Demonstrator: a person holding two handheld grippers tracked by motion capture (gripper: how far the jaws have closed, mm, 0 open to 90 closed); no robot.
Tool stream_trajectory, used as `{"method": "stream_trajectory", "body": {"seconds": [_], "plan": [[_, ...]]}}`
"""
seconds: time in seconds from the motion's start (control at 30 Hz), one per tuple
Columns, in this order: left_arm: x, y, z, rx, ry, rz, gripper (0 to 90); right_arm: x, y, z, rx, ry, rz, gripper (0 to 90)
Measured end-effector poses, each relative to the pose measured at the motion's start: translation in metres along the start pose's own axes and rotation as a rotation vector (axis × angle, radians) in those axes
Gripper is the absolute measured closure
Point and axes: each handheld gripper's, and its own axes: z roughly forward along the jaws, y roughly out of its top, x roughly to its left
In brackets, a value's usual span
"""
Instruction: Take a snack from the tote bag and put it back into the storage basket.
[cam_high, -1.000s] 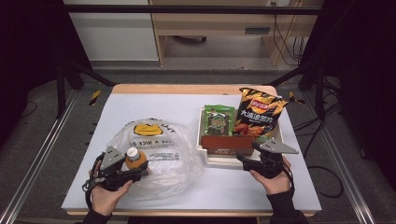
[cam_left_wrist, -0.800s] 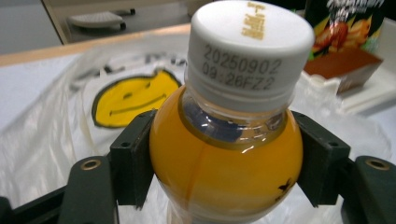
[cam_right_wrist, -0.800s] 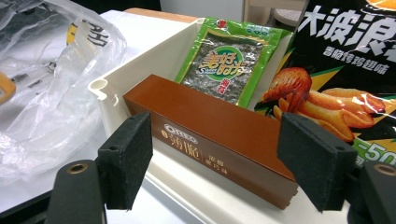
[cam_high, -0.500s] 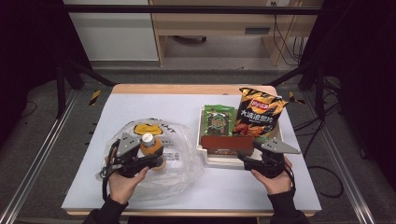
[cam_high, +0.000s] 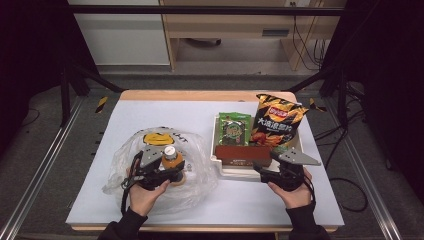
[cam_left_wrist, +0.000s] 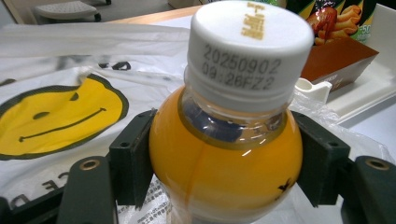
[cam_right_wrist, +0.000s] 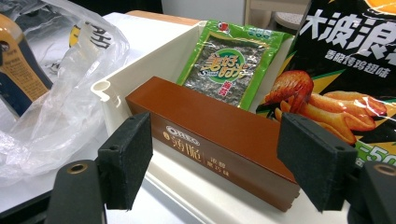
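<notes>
While the white table (cam_high: 125, 120) carries everything, the clear plastic bag (cam_high: 195, 175) with its yellow smiley face is the landmark, spread on the table's left half. To the bag's right, just beside it, sits a cream tray (cam_high: 216, 159) holding a chip bag (cam_high: 277, 120), a green seaweed packet (cam_high: 233, 129) and a brown cookie box (cam_right_wrist: 219, 135).

Over the bag's middle, the left gripper (cam_high: 167, 170) is clenched on an orange drink bottle (cam_left_wrist: 224, 158), one black pad pressing each side of its body. Bagging looks to be the step in hand; next the bottle would need guiding into the bag's opening, which I cannot make out.

Plump and glossy, it shows a white cap stamped with a date code.

Right of the bag, the right gripper (cam_right_wrist: 229, 163) is released, pads spread before the cookie box.
</notes>
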Motion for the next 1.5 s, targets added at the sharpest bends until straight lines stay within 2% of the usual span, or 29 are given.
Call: {"method": "stream_trajectory", "body": {"seconds": [0.27, 0.4, 0.53, 0.73, 0.93, 1.07, 1.3, 1.5], "plan": [[0.001, -0.001, -0.003, -0.028, -0.006, 0.020, 29.5, 0.002, 0.000, 0.001, -0.006, 0.002, 0.002, 26.5], [0.002, 0.002, -0.017, -0.049, -0.008, 0.027, 23.7, 0.005, 0.001, 0.002, -0.013, 0.006, -0.003, 26.3], [0.008, 0.003, -0.036, -0.071, -0.010, 0.017, 21.6, 0.011, 0.005, 0.003, -0.026, 0.017, -0.012, 26.2], [0.021, -0.002, -0.060, -0.083, 0.007, 0.019, 20.9, 0.021, 0.011, 0.006, -0.038, 0.035, -0.025, 26.1], [0.040, -0.007, -0.075, -0.117, 0.034, -0.010, 21.4, 0.034, 0.019, 0.010, -0.058, 0.068, -0.033, 26.0], [0.050, -0.010, -0.080, -0.134, 0.047, -0.030, 21.8, 0.043, 0.024, 0.014, -0.072, 0.091, -0.043, 26.1], [0.064, -0.013, -0.080, -0.126, 0.069, -0.028, 22.1, 0.065, 0.034, 0.026, -0.095, 0.143, -0.058, 26.1], [0.081, -0.018, -0.082, -0.119, 0.097, -0.067, 22.5, 0.088, 0.040, 0.039, -0.095, 0.198, -0.071, 26.1]]}}
